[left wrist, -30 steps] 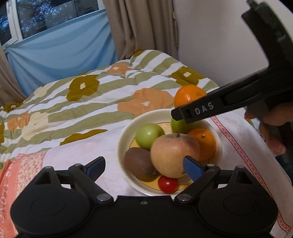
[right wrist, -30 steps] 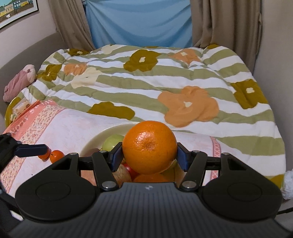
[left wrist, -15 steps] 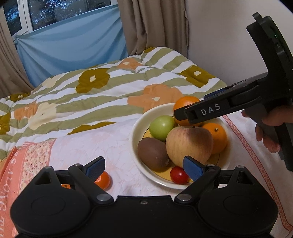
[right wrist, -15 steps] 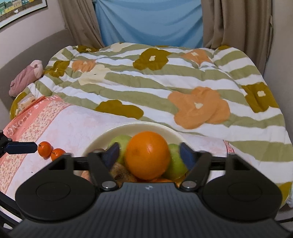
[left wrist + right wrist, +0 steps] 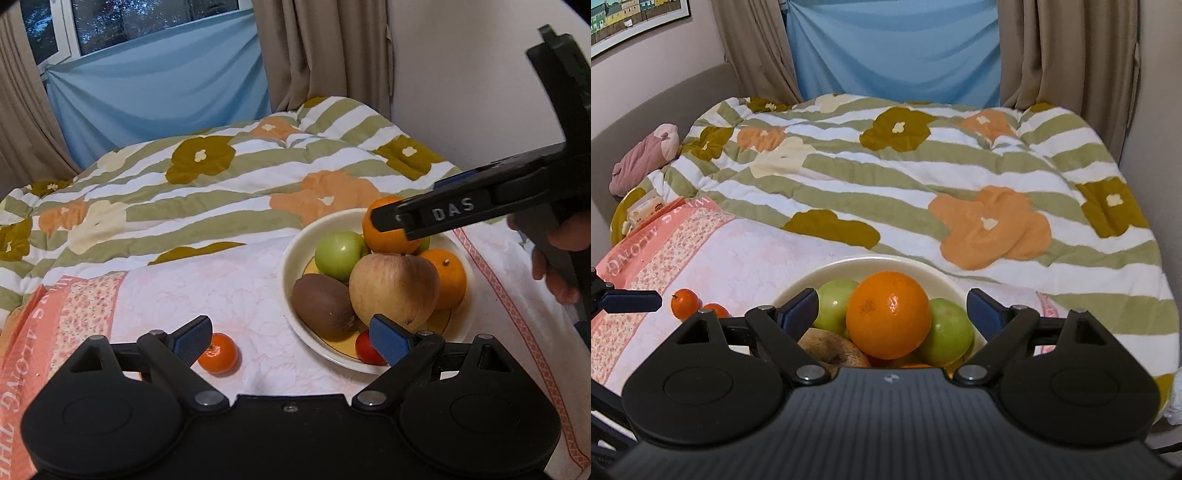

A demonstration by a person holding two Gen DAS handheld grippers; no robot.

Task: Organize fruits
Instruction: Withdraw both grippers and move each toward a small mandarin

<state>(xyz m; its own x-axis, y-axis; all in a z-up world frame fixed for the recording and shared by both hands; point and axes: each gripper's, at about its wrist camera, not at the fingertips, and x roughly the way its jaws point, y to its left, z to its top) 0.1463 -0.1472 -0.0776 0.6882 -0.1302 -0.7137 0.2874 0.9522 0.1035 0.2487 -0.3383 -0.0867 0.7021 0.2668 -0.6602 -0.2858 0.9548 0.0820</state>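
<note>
A cream bowl [image 5: 295, 251] on the pink cloth holds a large apple [image 5: 393, 286], a kiwi [image 5: 321, 304], green apples [image 5: 338, 254], an orange [image 5: 445, 277], a cherry tomato [image 5: 365, 349] and a big orange [image 5: 888, 314] on top. My right gripper [image 5: 892, 310] is open, its fingers on either side of the big orange without touching it; it also shows in the left wrist view [image 5: 424, 218]. My left gripper [image 5: 291, 338] is open and empty, low over the cloth. A small tangerine [image 5: 218, 353] lies by its left fingertip; two tangerines [image 5: 685, 303] show in the right wrist view.
A floral striped quilt [image 5: 221, 184] covers the bed behind the pink cloth [image 5: 207, 288]. A pink plush [image 5: 642, 158] and a yellow plate with a packet [image 5: 639, 210] lie far left. Curtains [image 5: 1067, 51] and wall close in at the right.
My right gripper opened and let the big orange go onto the pile in the bowl, then drew back. My left gripper moved back and left, bringing the small tangerine into view.
</note>
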